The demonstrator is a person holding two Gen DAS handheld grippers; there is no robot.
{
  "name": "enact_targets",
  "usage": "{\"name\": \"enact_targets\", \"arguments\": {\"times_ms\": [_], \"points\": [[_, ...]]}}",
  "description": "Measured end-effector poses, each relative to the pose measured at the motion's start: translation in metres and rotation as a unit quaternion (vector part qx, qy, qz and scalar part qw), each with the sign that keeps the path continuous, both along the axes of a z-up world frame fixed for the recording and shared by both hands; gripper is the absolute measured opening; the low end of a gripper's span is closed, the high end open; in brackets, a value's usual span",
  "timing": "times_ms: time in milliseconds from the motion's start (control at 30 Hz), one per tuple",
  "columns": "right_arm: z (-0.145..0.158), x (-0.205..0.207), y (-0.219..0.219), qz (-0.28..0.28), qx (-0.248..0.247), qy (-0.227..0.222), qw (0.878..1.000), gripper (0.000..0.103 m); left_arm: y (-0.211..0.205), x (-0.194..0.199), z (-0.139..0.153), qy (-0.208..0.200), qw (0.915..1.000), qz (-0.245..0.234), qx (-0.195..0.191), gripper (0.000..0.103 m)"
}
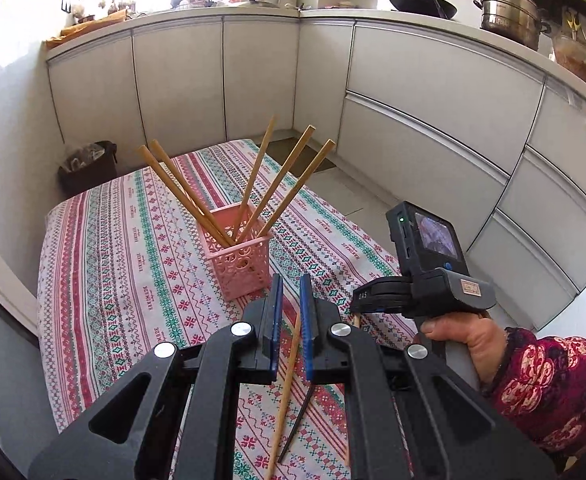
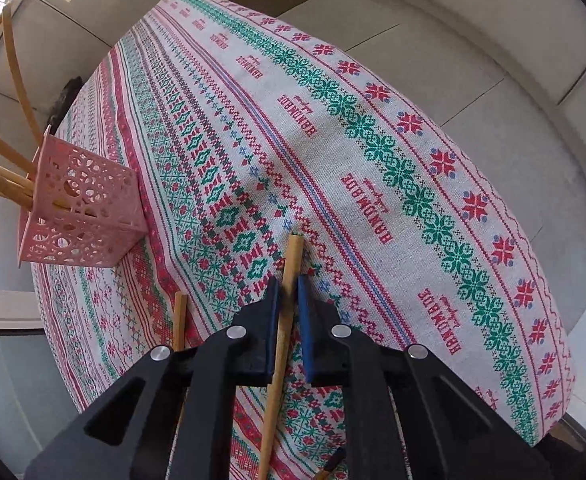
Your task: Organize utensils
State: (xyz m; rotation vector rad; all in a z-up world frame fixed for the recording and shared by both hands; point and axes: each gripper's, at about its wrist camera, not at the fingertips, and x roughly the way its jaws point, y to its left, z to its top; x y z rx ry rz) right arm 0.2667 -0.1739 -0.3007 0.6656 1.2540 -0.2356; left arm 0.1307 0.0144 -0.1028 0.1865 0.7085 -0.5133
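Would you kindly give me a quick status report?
Left gripper shut, empty. Right gripper shut on chopstick lying on tablecloth. Pink basket holds five; path looks unobstructed.

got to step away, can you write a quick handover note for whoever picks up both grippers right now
Right gripper: shut on a wooden chopstick lying on the tablecloth, not lifted yet.
Left gripper: shut, holding nothing, above the table.
Pink basket: upright on the cloth, five chopsticks standing in it.
Loose on the cloth: another wooden chopstick, a dark stick beside it, and one more chopstick left of the right gripper.
Left to do: drop the held chopstick into the basket, then the loose ones.
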Motion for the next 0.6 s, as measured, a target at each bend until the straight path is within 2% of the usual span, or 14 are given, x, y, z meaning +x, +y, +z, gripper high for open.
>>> {"name": "enact_targets", "arguments": {"times_ms": [267,600], "points": [[0.013,-0.015,-0.02,0.008,0.018,-0.012,1.0,0.009,-0.008,0.004,-0.009,0.0,0.9996,0.008,0.028,0.008],[0.038,-0.032,-0.05,0.011,0.067,-0.051,0.996,0.009,-0.032,0.016,-0.035,0.029,0.9974,-0.001,0.065,0.008]]}}
